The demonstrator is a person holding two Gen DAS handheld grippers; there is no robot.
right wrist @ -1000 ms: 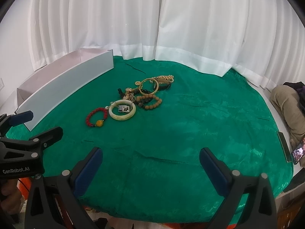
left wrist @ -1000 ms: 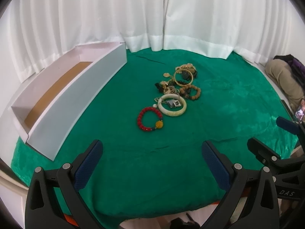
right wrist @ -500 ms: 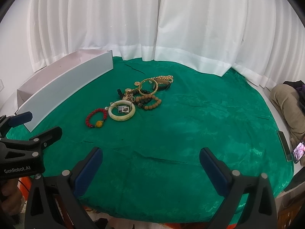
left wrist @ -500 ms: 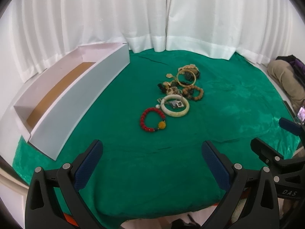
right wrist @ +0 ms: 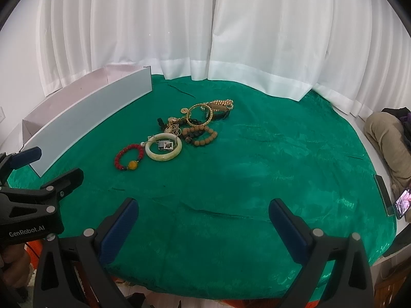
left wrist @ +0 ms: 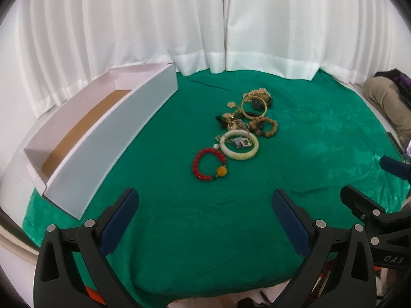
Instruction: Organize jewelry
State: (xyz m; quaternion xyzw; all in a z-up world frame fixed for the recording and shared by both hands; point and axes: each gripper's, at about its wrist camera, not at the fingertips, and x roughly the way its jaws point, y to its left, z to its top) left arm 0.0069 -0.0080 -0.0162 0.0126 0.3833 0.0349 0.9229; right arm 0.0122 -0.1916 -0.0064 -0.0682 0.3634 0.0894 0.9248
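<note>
On a green velvet cloth (left wrist: pixel 179 231) backed by white curtains (right wrist: pixel 231 38), a loose heap of jewelry lies near the middle. Nearest the viewer is a red bead bracelet (left wrist: pixel 209 163) with a yellow bead, just beside a pale jade bangle (left wrist: pixel 240 144). Behind these sit a brown wooden bead bracelet (right wrist: pixel 199 134), a thin gold bangle (right wrist: pixel 199 114) and tangled chains. A long white box (left wrist: pixel 108 133), empty with a brown floor, stands at the left. The left gripper (left wrist: pixel 204 205) and the right gripper (right wrist: pixel 203 209) hover over the cloth's near edge, both spread wide and holding nothing.
</note>
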